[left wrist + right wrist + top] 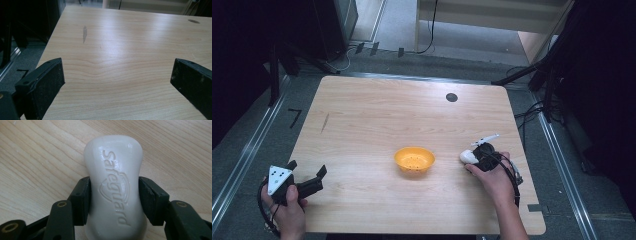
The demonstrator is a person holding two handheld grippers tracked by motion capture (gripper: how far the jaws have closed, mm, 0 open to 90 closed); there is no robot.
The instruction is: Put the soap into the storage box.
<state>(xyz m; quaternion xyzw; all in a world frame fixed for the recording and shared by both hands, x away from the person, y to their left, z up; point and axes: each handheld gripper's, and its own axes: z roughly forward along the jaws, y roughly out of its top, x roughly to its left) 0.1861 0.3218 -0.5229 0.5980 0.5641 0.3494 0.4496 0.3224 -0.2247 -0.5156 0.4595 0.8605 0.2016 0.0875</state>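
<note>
Soap bar is sitting pinched in our right tool on the tabletop; we're still needing to carry it to the orange bowl, left tool waiting wide.

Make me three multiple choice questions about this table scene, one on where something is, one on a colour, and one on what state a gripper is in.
1. Where does the round plastic bowl stand on the wooden table?
A. near the middle, between the two grippers
B. at the far left corner
C. on the floor

2. What colour is that bowl?
A. blue
B. orange-yellow
C. black

3. How stands the right gripper?
A. wide open over bare wood
B. shut on a spoon
C. shut on the white bar of soap

Answers: 1 A, the high view shows it mid-table, with the left gripper to its left. 2 B, it shows orange-yellow. 3 C, the right gripper view shows both pads pressed on the soap's sides.
</note>
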